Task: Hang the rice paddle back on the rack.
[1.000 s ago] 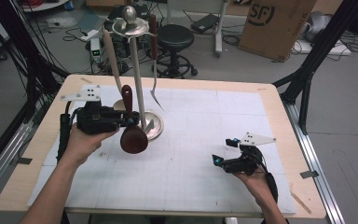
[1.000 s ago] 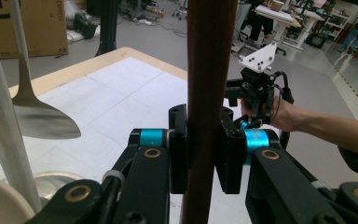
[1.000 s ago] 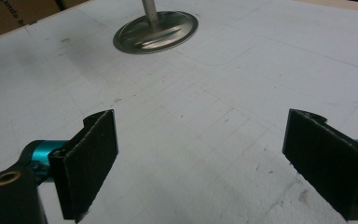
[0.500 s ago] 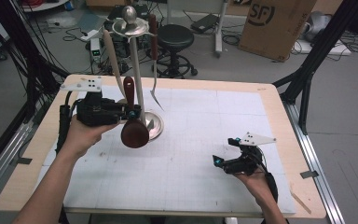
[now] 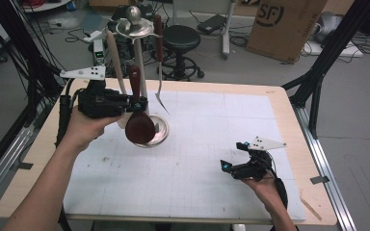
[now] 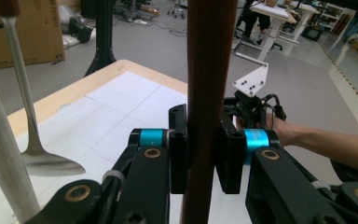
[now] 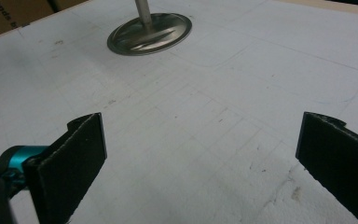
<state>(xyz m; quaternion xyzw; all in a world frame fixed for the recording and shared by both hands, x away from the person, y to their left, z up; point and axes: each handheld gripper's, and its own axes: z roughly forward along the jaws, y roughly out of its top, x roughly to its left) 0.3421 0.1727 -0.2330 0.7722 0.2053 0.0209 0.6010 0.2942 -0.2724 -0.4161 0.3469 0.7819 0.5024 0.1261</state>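
1. Between the pads of our left gripper point(image 5: 137, 105) stands the brown wooden handle of a spoon point(image 5: 138, 126), and the jaws are clamped on it from both sides; the left gripper view shows the handle point(image 6: 209, 93) running upright through the pads.
2. Below that gripper the spoon's dark round bowl hangs clear of the table point(image 5: 197, 192), over the shiny round base point(image 5: 161, 130) of the utensil stand point(image 5: 136, 29).
3. Just behind our left gripper rises the stand's pole, with a pale wooden utensil point(image 5: 115, 57) hanging close to the gripper's far side.
4. To the right of our left gripper, and near it, a metal turner with a dark red handle point(image 5: 159, 62) hangs from the stand's top ring; in the left gripper view its flat blade point(image 6: 46, 161) shows to the left of the jaws.
5. Well apart from our left gripper, at the near right of the table, our right hand holds the right gripper point(image 5: 233, 166) low over the white mat.
6. Our right gripper point(image 7: 200, 154) has its jaws wide apart, having just finished opening, and nothing lies between them but bare mat.
7. Ahead of those open jaws, some way off, sits the stand's base point(image 7: 149, 32) with the foot of the pole rising from it.
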